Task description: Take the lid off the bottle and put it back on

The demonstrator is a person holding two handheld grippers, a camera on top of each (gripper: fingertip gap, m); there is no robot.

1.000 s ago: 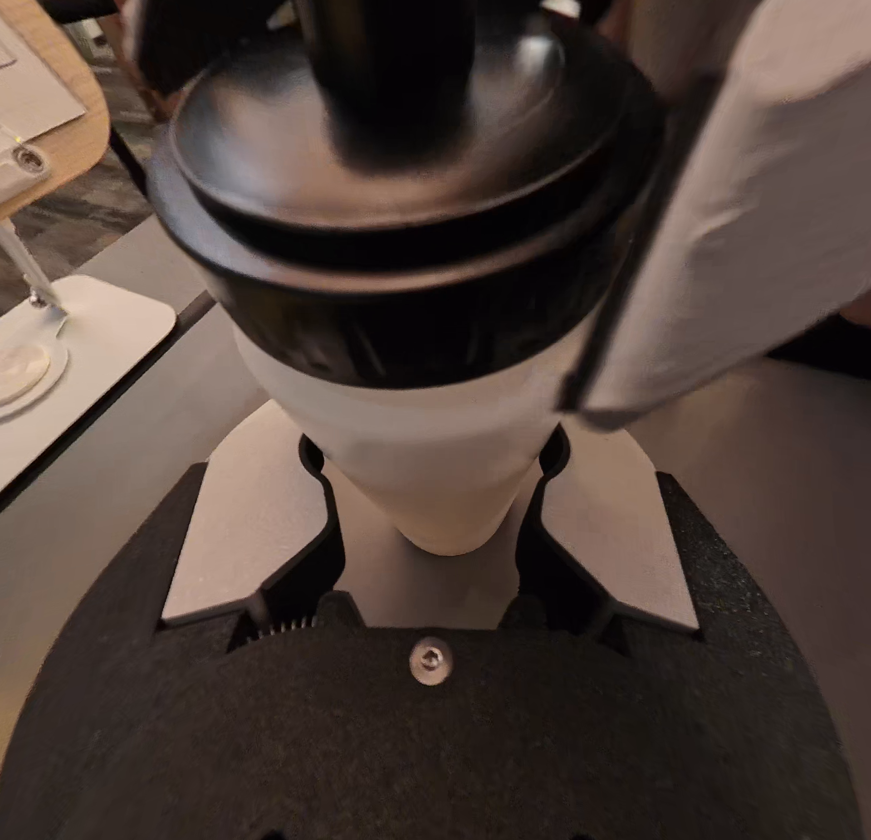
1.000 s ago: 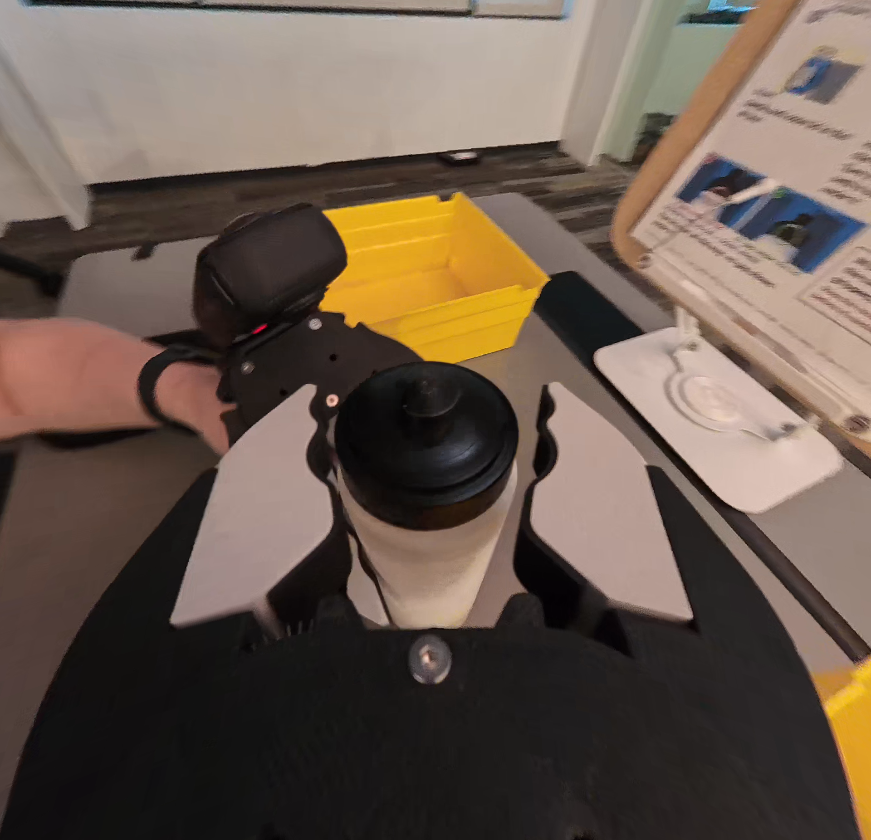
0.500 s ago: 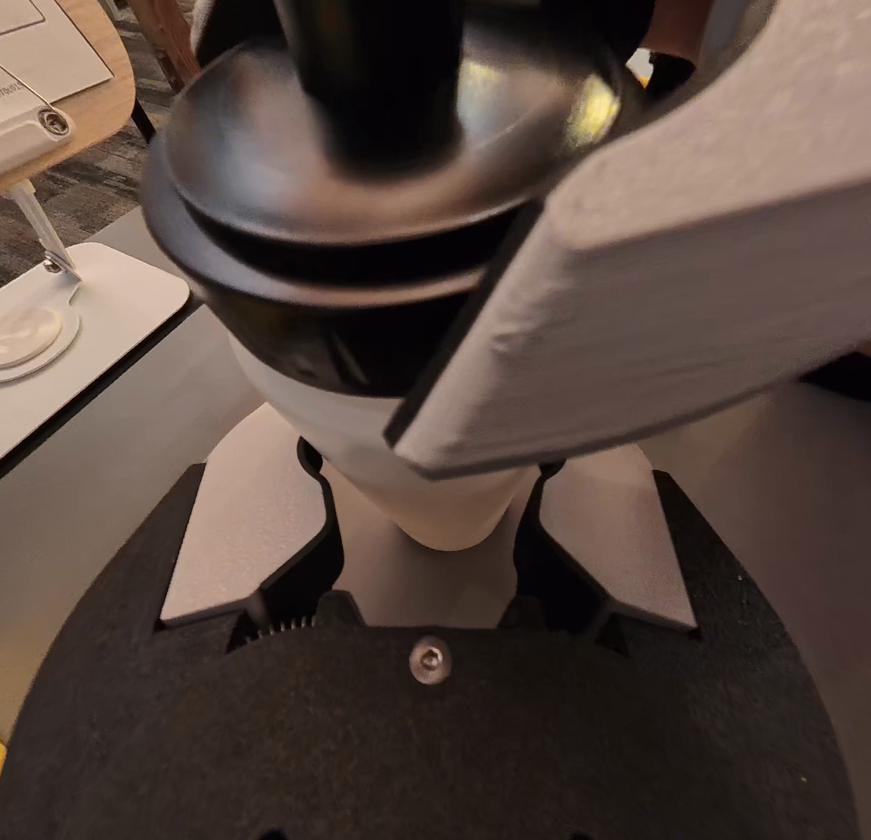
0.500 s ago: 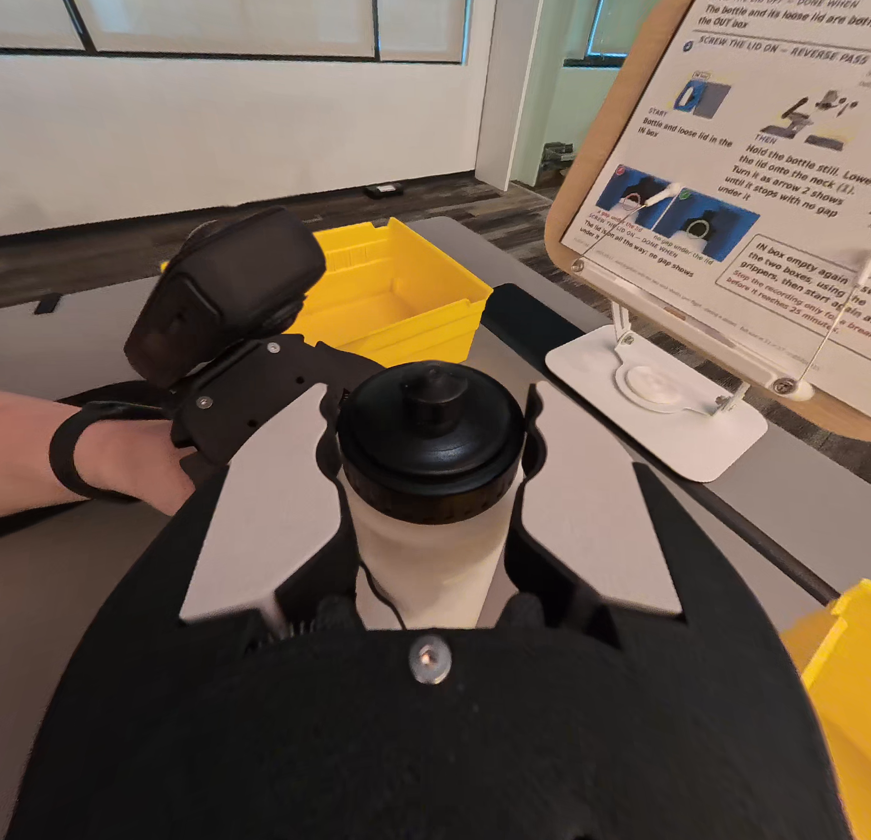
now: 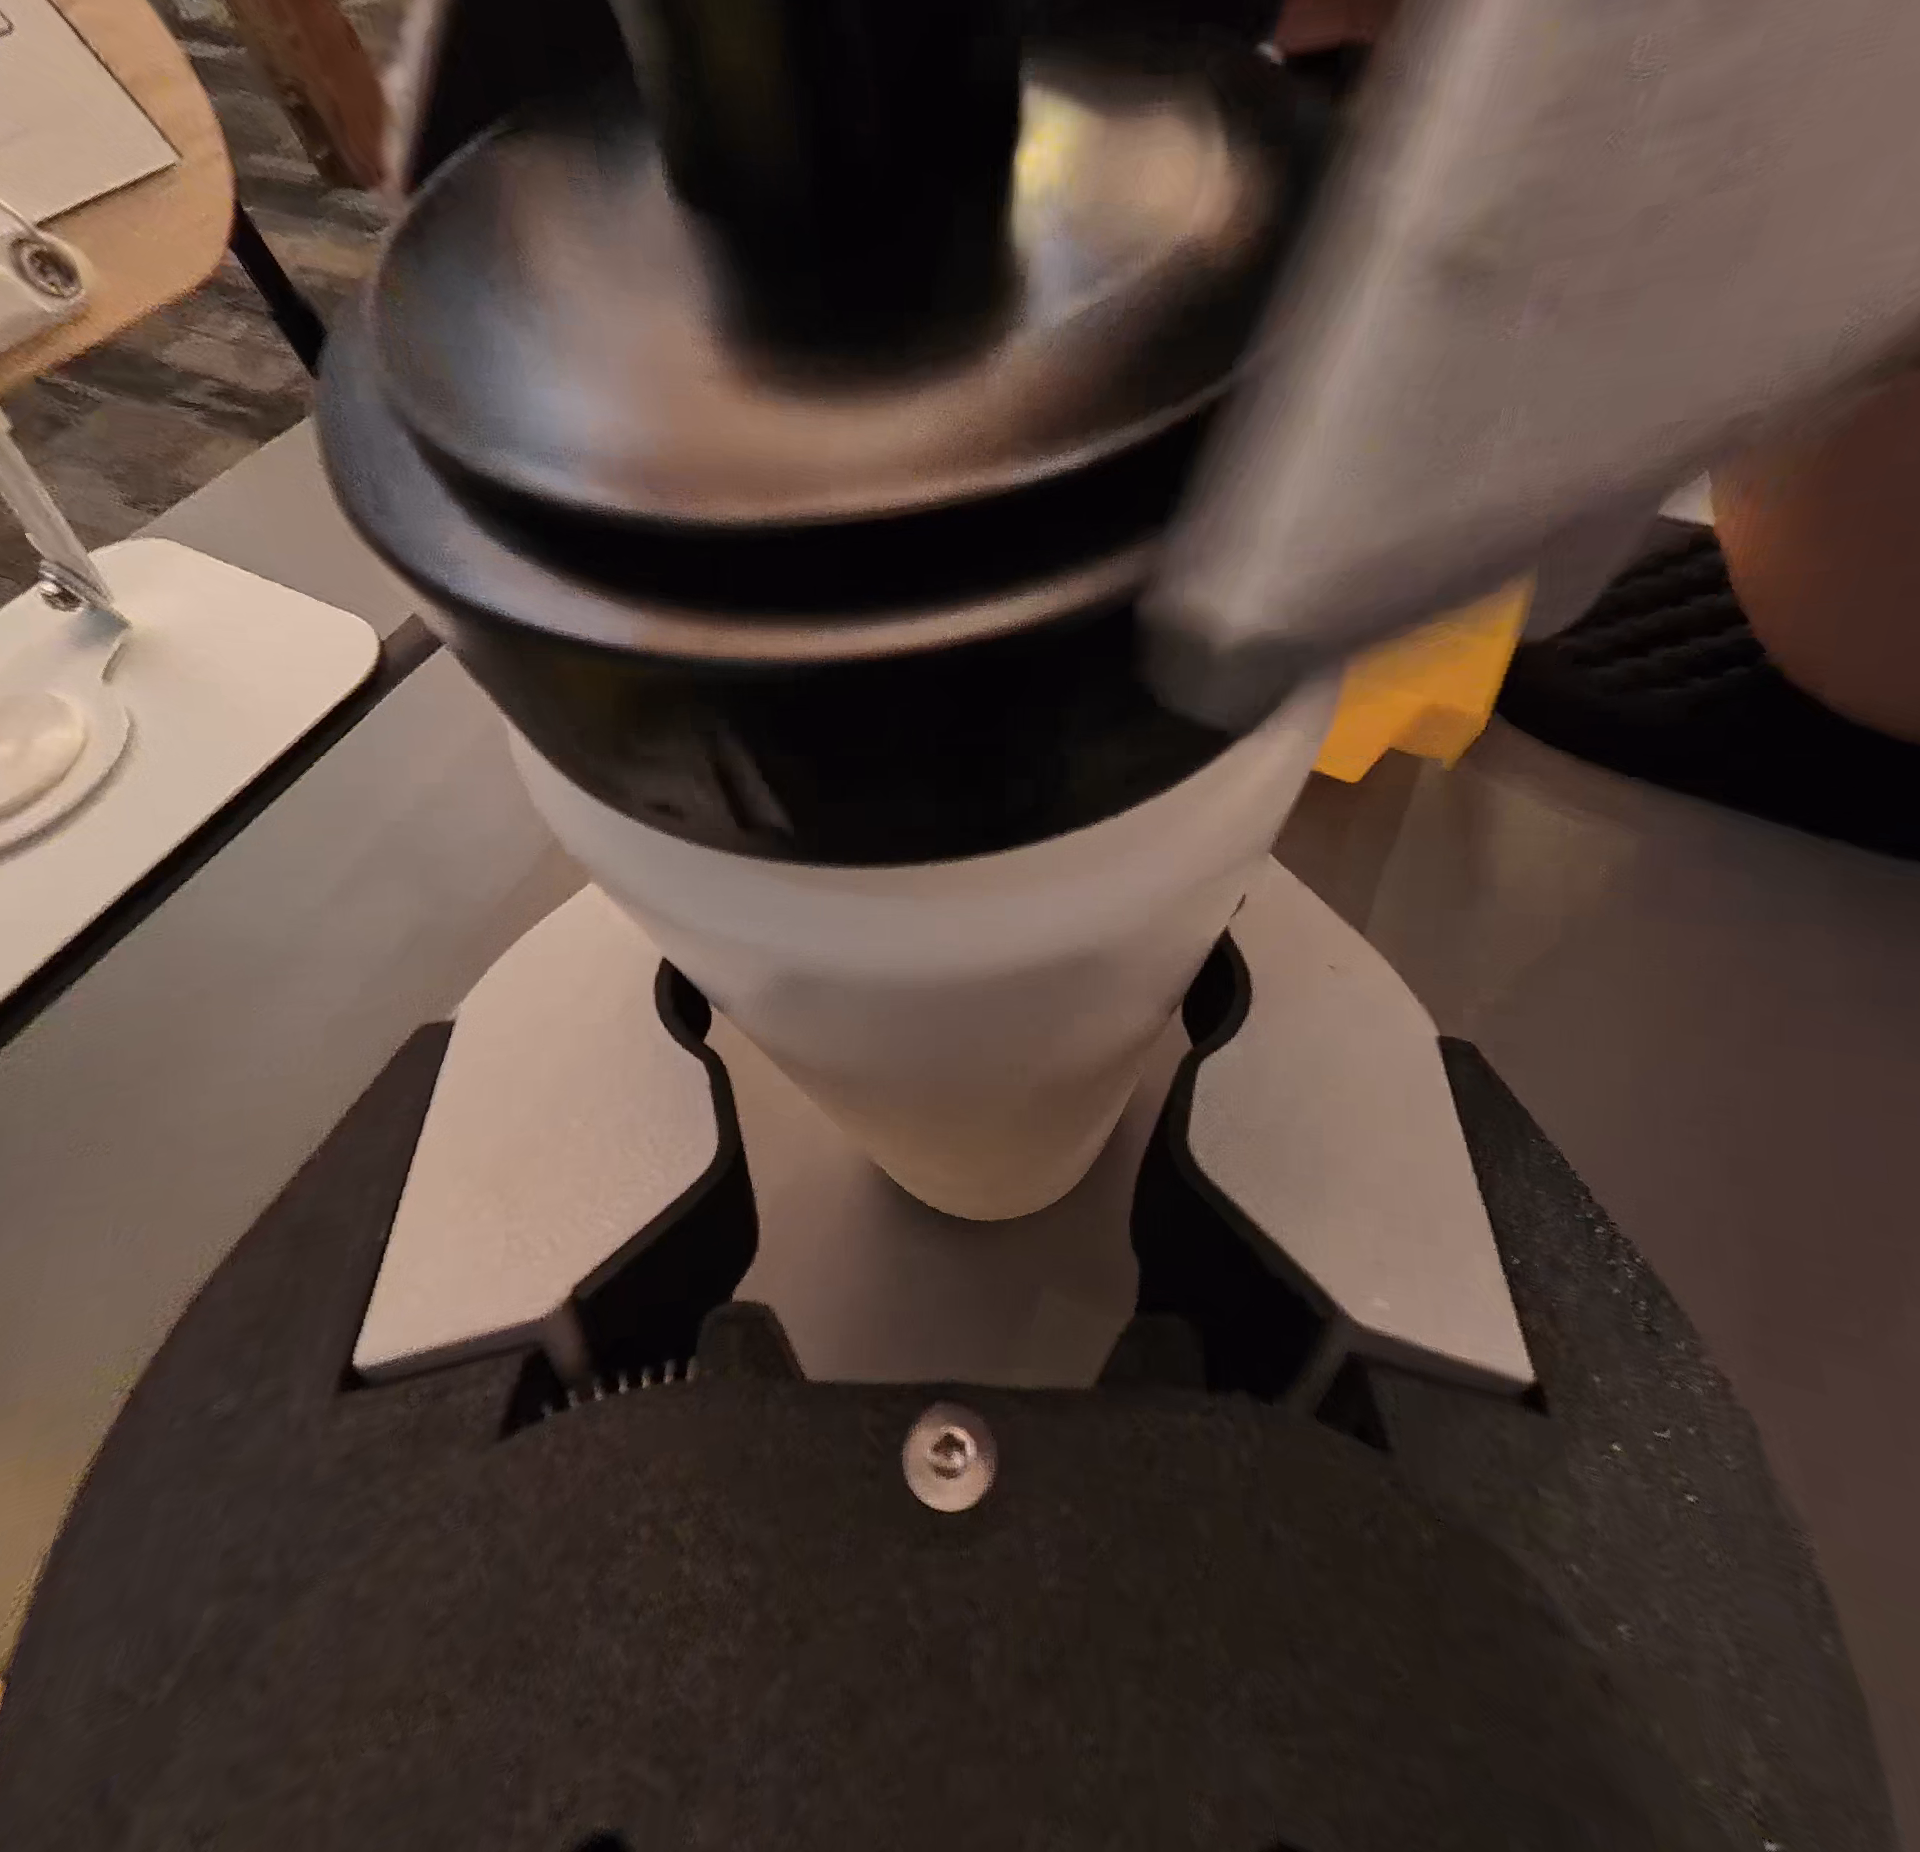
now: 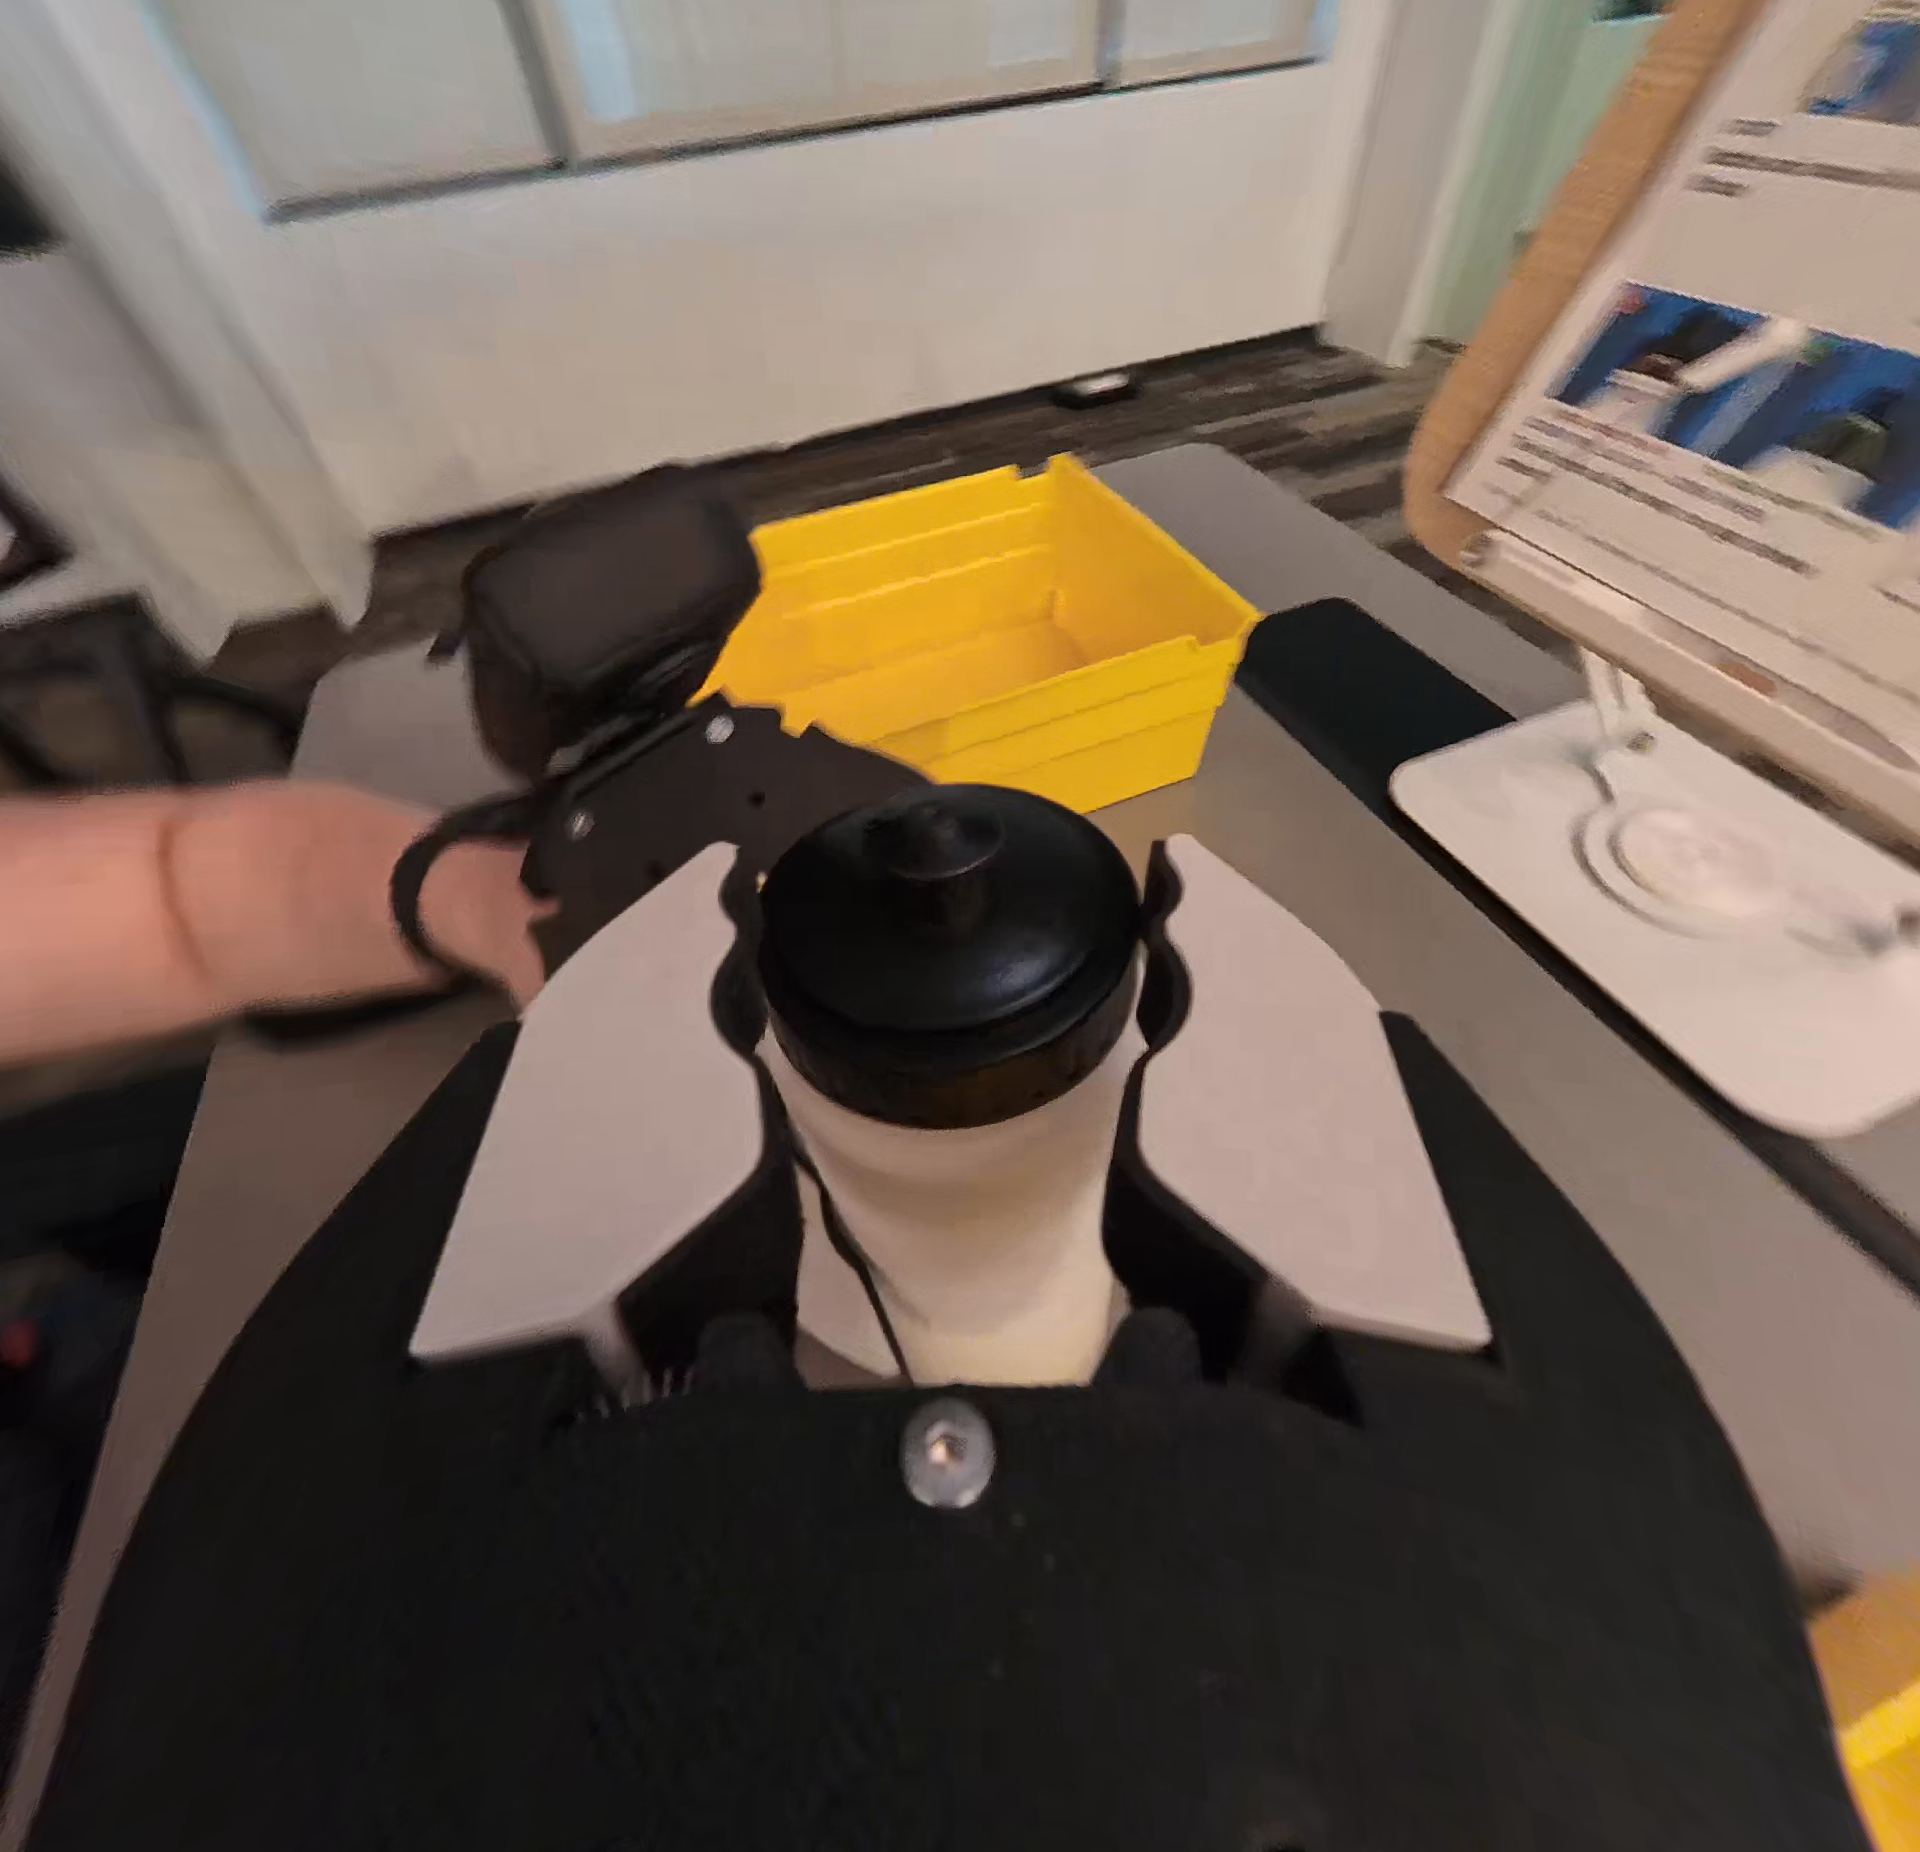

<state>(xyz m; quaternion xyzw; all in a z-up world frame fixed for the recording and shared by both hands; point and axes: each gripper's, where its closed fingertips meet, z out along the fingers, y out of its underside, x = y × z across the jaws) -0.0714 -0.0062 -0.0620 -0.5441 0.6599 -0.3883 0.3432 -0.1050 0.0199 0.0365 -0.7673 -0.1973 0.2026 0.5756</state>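
A white bottle (image 5: 966, 1023) with a black spouted lid (image 5: 790, 514) stands upright on the grey table. My left gripper (image 5: 951, 971) is shut on the bottle's lower body. In the right wrist view the bottle (image 6: 956, 1231) rises between my right gripper's fingers, and the right gripper (image 6: 945, 867) is shut on the lid (image 6: 945, 971) from both sides. One grey right finger (image 5: 1455, 348) lies against the lid's right edge in the left wrist view. A hand (image 6: 260, 898) holds the left gripper's black housing (image 6: 665, 794) just behind the bottle.
An empty yellow bin (image 6: 997, 659) sits behind the bottle, with a black mat (image 6: 1351, 680) to its right. A white stand base (image 6: 1662, 898) carries an instruction board (image 6: 1714, 400) at the right. Another yellow bin's corner (image 6: 1881, 1719) shows at the lower right. My hands' fingertips stand some 10 cm from each other.
My right gripper's fingers have closed in from either side onto the lid. The right gripper has swung around the lid, and both views are blurred. The left gripper keeps its hold on the bottle.
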